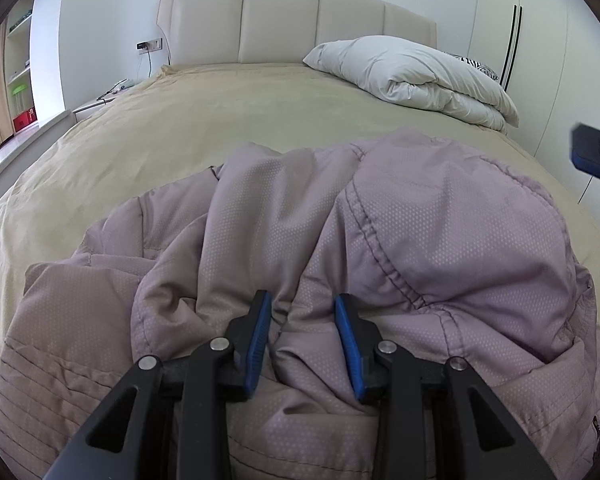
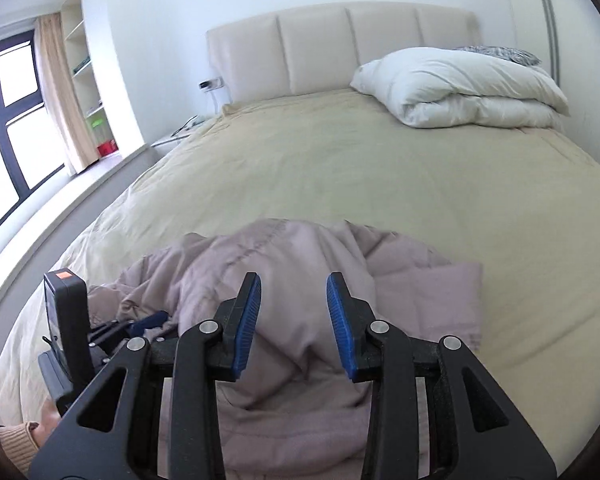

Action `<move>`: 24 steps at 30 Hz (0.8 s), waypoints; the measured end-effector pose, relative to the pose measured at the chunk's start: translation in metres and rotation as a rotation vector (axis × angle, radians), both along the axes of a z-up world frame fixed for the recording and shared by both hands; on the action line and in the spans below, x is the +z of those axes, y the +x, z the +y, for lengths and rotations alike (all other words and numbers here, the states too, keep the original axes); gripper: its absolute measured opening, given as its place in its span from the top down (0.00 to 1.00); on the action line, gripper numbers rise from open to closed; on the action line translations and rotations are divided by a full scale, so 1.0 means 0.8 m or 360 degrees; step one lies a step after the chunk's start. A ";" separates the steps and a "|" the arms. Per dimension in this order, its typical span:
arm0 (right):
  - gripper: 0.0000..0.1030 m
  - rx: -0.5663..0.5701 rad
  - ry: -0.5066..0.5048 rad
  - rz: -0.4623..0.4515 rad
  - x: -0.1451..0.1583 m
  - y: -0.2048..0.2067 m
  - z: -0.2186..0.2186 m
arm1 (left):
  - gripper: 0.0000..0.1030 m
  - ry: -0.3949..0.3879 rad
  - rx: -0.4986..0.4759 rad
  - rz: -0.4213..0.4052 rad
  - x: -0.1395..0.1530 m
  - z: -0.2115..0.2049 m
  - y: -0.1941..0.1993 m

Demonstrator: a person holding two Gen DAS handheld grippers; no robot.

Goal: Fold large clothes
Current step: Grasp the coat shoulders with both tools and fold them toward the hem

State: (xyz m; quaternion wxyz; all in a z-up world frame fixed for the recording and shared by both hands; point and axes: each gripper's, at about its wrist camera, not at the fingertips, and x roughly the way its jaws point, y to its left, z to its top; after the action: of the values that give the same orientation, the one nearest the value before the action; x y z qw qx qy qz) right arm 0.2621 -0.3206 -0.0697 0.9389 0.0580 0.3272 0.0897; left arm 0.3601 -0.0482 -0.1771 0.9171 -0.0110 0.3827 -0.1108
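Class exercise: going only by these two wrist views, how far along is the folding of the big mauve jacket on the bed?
Done: nothing yet shows as folded; the mauve jacket lies crumpled on the tan bedspread. In hand: the left gripper sits low over a bunched ridge with jaws apart, not pinching; the right gripper hovers above the cloth, empty. Left: spreading it flat, then every fold.

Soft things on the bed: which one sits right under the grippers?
The crumpled mauve jacket, at the near end of the bed. The white folded duvet lies far off by the headboard.

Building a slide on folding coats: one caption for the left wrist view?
Left gripper, jaws apart, over a crumpled mauve padded coat on a beige bed.
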 end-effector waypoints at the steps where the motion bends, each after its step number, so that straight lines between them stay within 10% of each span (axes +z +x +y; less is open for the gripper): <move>1: 0.67 0.0068 -0.0022 0.0028 0.003 0.018 0.014 | 0.64 -0.0008 0.0000 -0.0002 0.000 0.001 -0.001; 7: 0.68 0.0164 -0.0222 0.0412 -0.079 0.113 0.060 | 0.64 -0.0069 -0.0017 -0.0018 -0.001 0.011 -0.003; 12: 0.68 0.0187 -0.0210 0.0336 -0.128 0.123 0.051 | 0.65 -0.0080 -0.0032 -0.0027 0.002 0.012 -0.003; 17: 0.67 0.0187 -0.0202 0.0516 -0.092 0.147 0.047 | 0.62 -0.0285 -0.0019 -0.0077 0.015 0.038 -0.022; 20: 0.67 0.0136 -0.0144 0.0330 -0.032 0.150 0.052 | 0.61 -0.0334 0.0000 -0.0122 0.019 0.044 -0.034; 24: 0.67 0.0242 -0.0365 0.0596 -0.071 0.192 0.106 | 0.60 -0.0370 -0.0015 -0.0128 0.022 0.047 -0.035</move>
State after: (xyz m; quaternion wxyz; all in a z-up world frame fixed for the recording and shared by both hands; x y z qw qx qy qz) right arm 0.4161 -0.2357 -0.1264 0.8527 -0.0584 0.5073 0.1100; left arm 0.3318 -0.0105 -0.1596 0.9238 -0.1110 0.3301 -0.1589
